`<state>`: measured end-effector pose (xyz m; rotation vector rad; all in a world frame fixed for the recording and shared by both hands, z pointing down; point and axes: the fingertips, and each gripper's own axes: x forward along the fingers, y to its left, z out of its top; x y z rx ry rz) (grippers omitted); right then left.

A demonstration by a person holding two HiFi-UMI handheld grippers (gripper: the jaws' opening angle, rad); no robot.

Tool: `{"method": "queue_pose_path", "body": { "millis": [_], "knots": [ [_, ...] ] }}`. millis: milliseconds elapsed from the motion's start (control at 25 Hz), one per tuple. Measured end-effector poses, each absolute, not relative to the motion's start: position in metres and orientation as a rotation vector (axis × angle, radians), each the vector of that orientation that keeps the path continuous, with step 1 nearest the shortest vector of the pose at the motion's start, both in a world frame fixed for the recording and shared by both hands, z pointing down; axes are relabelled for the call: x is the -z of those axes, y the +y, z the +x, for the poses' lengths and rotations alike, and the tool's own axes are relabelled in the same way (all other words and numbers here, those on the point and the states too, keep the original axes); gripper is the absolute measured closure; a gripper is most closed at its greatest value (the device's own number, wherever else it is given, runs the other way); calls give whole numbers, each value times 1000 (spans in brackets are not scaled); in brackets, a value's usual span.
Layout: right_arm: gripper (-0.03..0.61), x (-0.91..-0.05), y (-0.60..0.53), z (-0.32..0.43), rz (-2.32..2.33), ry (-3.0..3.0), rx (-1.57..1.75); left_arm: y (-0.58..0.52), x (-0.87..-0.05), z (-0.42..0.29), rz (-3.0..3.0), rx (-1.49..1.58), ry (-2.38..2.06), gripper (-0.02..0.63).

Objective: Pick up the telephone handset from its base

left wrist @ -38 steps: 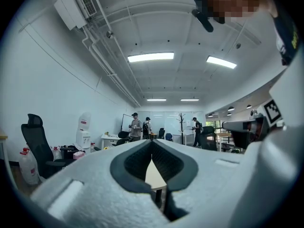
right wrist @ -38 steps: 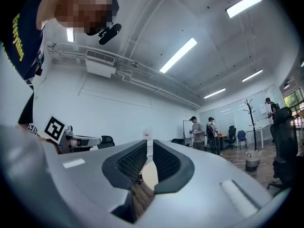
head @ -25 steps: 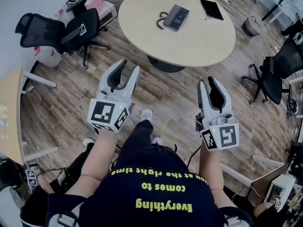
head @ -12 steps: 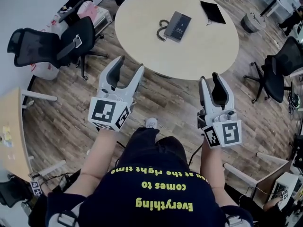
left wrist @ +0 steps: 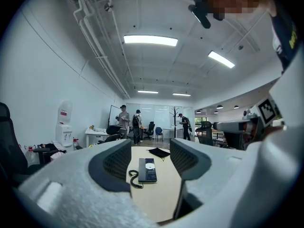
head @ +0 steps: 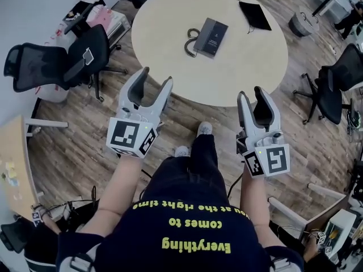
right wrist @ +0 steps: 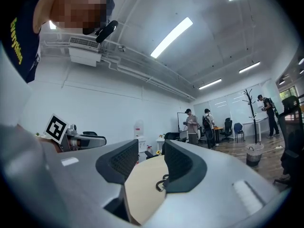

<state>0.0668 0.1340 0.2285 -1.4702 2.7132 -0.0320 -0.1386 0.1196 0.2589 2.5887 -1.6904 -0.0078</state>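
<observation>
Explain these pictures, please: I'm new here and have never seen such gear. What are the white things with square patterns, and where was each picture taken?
There is no robot: a person holds a left gripper and a right gripper, one in each hand; the patterned cubes belong to them. One picture comes from a camera on the person's head, looking down. The other two come from cameras riding on each gripper, looking along its fingers. On the round table ahead lie a telephone with a coiled cord and a flat black pouch. Both grippers' fingers are opening, with nothing between them, so nothing is held.
</observation>
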Motion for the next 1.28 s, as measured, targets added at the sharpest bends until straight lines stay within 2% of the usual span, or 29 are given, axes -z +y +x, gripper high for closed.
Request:
{"method": "queue_pose_path", "body": {
  "millis": [720,1280],
  "knots": [
    [400,-219,-46,110,-1271,2798,1,-29,-260,-99,2464,30,-1847,357],
    [402,-233,-123,89,-1347,2783,48,-119,-280,-111,2471,21,-1759,357]
  ]
}}
